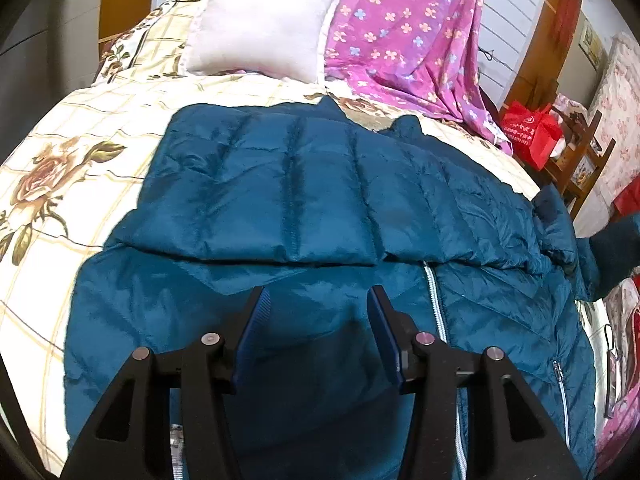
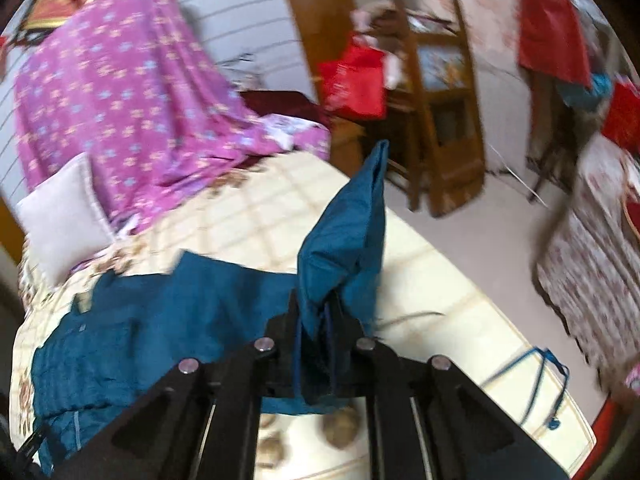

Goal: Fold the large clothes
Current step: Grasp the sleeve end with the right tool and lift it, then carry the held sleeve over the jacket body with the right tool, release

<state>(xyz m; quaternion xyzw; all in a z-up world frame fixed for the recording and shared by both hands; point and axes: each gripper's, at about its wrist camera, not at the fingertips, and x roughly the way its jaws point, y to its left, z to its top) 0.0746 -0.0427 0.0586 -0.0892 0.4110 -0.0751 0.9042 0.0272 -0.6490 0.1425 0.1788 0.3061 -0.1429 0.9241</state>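
Observation:
A teal quilted puffer jacket (image 1: 304, 200) lies spread on the bed, front up, with one sleeve folded across its chest and a silver zipper (image 1: 436, 308) down the front. My left gripper (image 1: 320, 300) is open and empty, just above the jacket's lower body. In the right wrist view my right gripper (image 2: 316, 312) is shut on the jacket's other sleeve (image 2: 348, 236) and holds it lifted above the bed, its cuff sticking up. The rest of the jacket (image 2: 152, 312) lies to the left below it.
The bed has a cream floral quilt (image 1: 72, 152). A white pillow (image 1: 260, 20) and a purple flowered blanket (image 1: 408, 32) sit at its head. A wooden chair (image 2: 440, 120) and red bags (image 2: 356, 80) stand beside the bed. A blue cord (image 2: 536, 380) lies on the quilt.

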